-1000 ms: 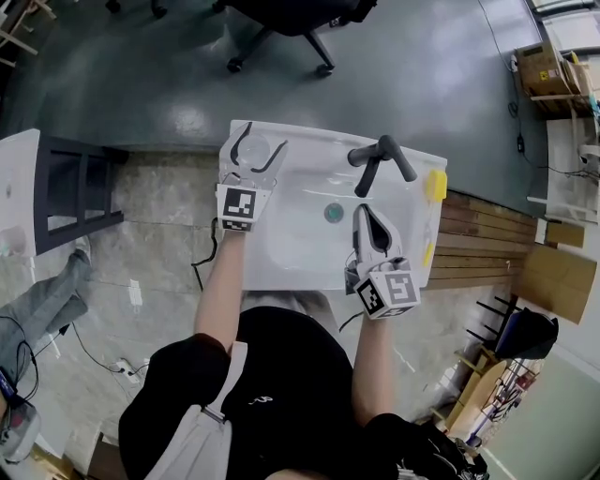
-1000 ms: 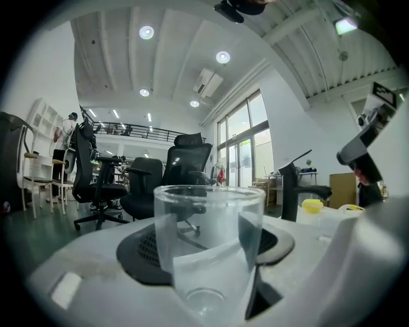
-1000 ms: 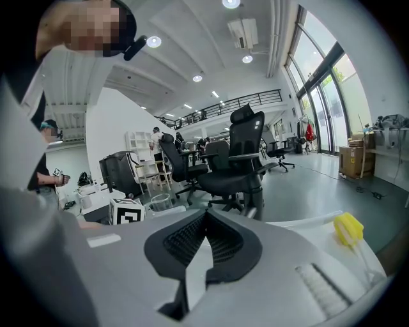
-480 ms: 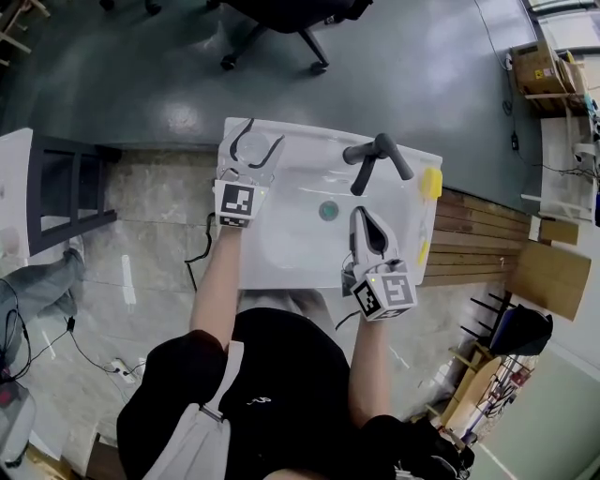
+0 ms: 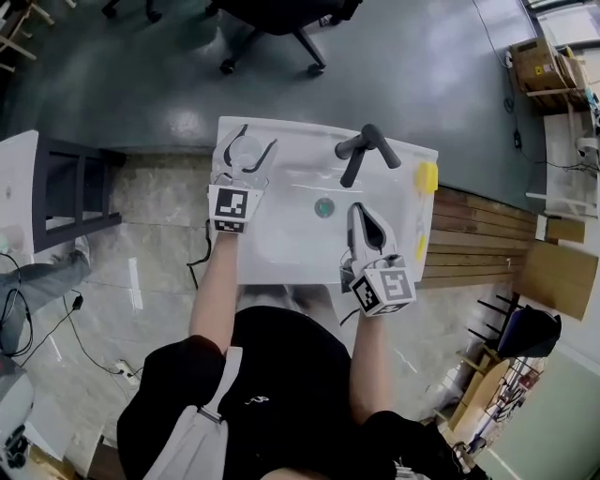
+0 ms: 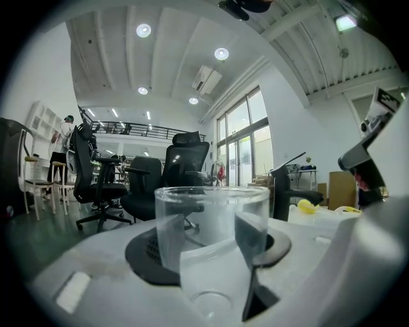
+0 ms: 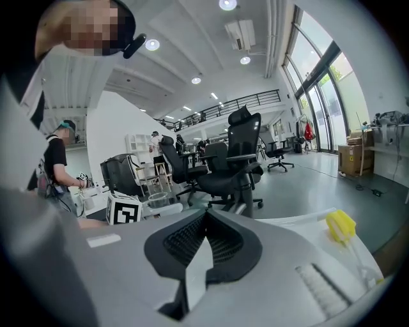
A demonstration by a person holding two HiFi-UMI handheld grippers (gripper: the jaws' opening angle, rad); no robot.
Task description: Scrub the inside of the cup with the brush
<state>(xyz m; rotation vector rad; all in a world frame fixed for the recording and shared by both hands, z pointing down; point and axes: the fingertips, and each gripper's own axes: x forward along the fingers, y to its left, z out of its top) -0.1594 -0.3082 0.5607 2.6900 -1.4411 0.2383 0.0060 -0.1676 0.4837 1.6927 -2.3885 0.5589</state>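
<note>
A clear cup [image 5: 247,150] stands upright on the back left corner of the white sink [image 5: 281,272]. My left gripper [image 5: 255,141] reaches level around it, and its jaws have just been closing with the cup [image 6: 211,243] between them; the pads now lie against the glass on both sides. My right gripper [image 5: 357,208] is shut with nothing in it, held over the right half of the basin. The brush [image 5: 427,176], with a yellow head and a clear handle, lies on the sink's right ledge, and its head [image 7: 340,225] shows to the right of the right gripper [image 7: 204,220].
A black faucet [image 5: 361,148] stands at the back of the sink, between the two grippers, and the drain [image 5: 324,207] sits mid-basin. A dark shelf frame [image 5: 66,192] is to the left, wooden slats [image 5: 478,239] to the right, and an office chair [image 5: 281,28] beyond.
The left jaws have drawn in around the cup. Neither hand has shifted much; the right gripper stays shut over the basin.
</note>
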